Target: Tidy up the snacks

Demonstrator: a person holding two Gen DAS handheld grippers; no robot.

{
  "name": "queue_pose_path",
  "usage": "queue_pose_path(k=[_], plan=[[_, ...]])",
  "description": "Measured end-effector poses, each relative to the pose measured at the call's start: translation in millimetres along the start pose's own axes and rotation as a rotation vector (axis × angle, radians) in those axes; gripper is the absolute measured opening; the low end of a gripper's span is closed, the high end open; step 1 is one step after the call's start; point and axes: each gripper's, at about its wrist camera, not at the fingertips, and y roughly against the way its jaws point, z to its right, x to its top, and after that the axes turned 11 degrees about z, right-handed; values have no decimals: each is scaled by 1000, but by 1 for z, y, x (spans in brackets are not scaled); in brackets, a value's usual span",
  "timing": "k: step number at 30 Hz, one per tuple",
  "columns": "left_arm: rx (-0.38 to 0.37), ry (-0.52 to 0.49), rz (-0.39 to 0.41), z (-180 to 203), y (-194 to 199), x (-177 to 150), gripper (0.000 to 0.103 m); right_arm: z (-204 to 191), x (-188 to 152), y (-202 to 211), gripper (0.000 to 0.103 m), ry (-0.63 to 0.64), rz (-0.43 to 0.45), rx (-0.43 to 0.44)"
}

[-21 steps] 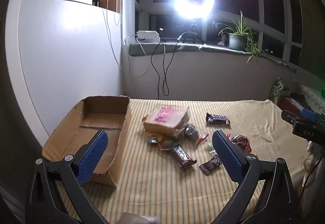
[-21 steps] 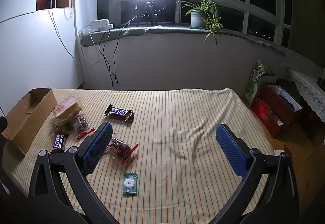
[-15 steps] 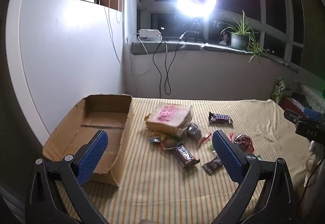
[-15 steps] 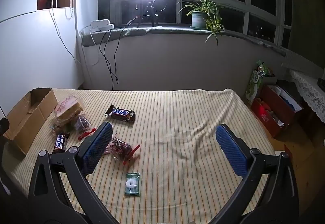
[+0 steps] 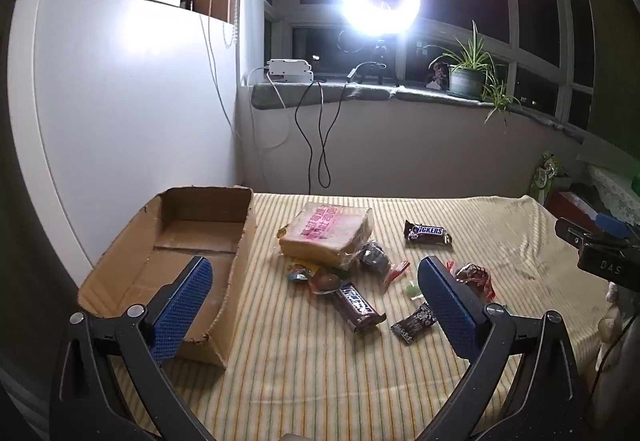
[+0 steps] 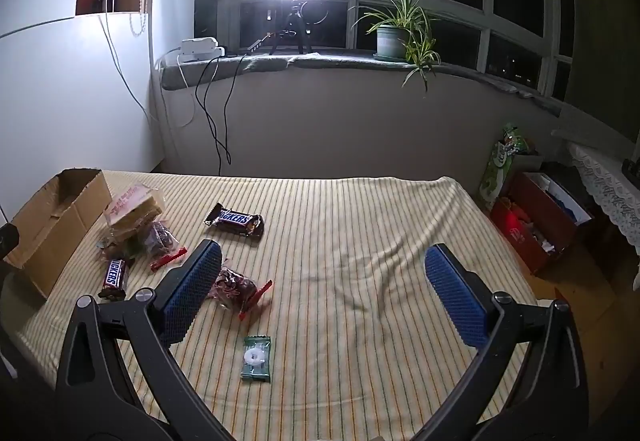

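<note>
While both tools hung above the striped cloth [image 6: 360, 225] with nothing between their pads, the step in hand was judged to be the choice and approach of a first snack. The left gripper [image 5: 316, 305] stood spread wide and empty, tilted down toward the pile; the right gripper [image 6: 324, 293] was likewise spread wide and empty. Nearest the right tool lay a small green mint packet [image 6: 256, 359], flat and alone, and just beyond it a clear bag of red sweets [image 6: 234, 287] beside the left pad. Farther left lay a dark Snickers bar [image 6: 116, 275]; a second Snickers bar [image 6: 236, 219] lay apart, farther back. In the left view a small dark wrapper [image 5: 414, 321] lay beside the right pad, with what appeared to be several small sweets [image 5: 320, 277] heaped against a wrapped loaf [image 5: 328, 237] behind. The cardboard box [image 5: 240, 253], open and empty, sat at the cloth's left edge, touching it.

A sound approach would take isolated pieces first: the mint packet for the right tool, the near bar for the left. Flat wrappers likely call for a steep descent with pads straddling the short axis, pressing lightly into the soft cloth; the loaf probably suits a gentle grip, last, since smaller pieces lean on it
</note>
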Motion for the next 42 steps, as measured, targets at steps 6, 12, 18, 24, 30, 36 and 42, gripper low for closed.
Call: queue_pose_path(k=[6,12,18,24,30,36,42], plan=[[10,4,3,-3,1,2,102,-5,0,1,103,8,2,13],[4,5,3,-4,-1,2,102,-5,-1,0,103,10,-2,17],[2,-3,0,-1,-3,1,102,-4,-3,0,103,4,5,13],[8,-1,1,-1,-3,1,102,-6,-3,-2,103,14,1,22],[8,-3,0,-1,-3,0,102,-9,-3,-2,103,18,1,28],[7,-3,3,0,-1,0,102,-9,-4,-2,102,16,0,28],[6,-4,1,-1,-1,0,102,-12,-4,-2,100,19,-2,35]])
